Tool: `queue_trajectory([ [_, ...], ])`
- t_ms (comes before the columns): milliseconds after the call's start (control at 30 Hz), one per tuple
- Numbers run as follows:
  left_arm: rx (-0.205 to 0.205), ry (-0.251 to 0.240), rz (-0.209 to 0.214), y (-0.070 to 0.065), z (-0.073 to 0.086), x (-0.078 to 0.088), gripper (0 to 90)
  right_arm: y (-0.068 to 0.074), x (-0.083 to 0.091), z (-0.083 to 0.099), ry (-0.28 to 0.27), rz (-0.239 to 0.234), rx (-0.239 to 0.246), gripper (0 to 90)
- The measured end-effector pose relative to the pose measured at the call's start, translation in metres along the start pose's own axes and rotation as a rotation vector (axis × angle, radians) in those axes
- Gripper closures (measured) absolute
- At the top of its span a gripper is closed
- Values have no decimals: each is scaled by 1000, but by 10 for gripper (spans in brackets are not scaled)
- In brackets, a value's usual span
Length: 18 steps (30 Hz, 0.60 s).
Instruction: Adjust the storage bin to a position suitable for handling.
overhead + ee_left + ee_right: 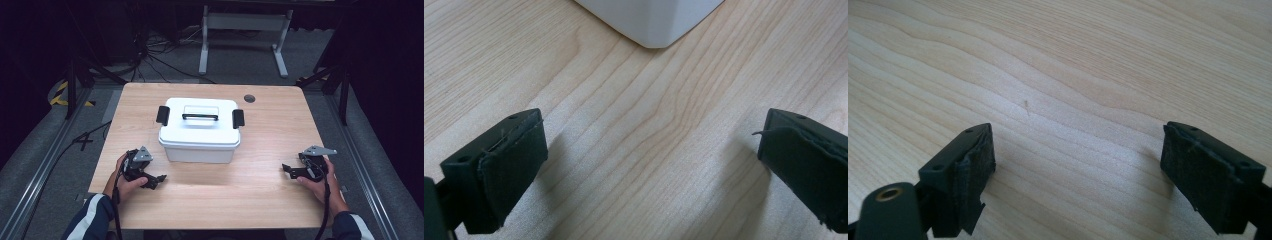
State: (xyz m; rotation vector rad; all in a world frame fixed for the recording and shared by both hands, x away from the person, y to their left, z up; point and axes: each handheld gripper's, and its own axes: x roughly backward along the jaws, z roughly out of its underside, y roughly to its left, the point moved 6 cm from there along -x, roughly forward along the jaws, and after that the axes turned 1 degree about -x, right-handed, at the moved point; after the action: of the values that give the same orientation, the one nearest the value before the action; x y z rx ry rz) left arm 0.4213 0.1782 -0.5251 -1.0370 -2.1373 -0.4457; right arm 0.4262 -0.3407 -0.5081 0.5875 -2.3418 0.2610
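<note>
A white plastic box [200,131] with a lid, a black carry handle [200,117] and black side latches stands in the middle of the wooden table [260,190]. My left gripper [159,180] rests on the table just left of and in front of the box, open, with bare wood between its pads [514,165]; a bottom corner of the box [654,22] lies ahead of it. My right gripper [287,171] rests near the table's right front, well apart from the box, open over bare wood, its pads [973,170] wide apart.
A round grey cable port [249,98] sits in the table's far right area. Beyond the table stand a white metal frame [245,30] and cables on the floor. Rails run along both sides of the table.
</note>
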Motion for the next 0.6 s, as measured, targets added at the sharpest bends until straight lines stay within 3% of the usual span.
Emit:
queue_trajectory([
  [600,1,-1,3,0,0,0,2,0,1,0,0,0,-6,144],
])
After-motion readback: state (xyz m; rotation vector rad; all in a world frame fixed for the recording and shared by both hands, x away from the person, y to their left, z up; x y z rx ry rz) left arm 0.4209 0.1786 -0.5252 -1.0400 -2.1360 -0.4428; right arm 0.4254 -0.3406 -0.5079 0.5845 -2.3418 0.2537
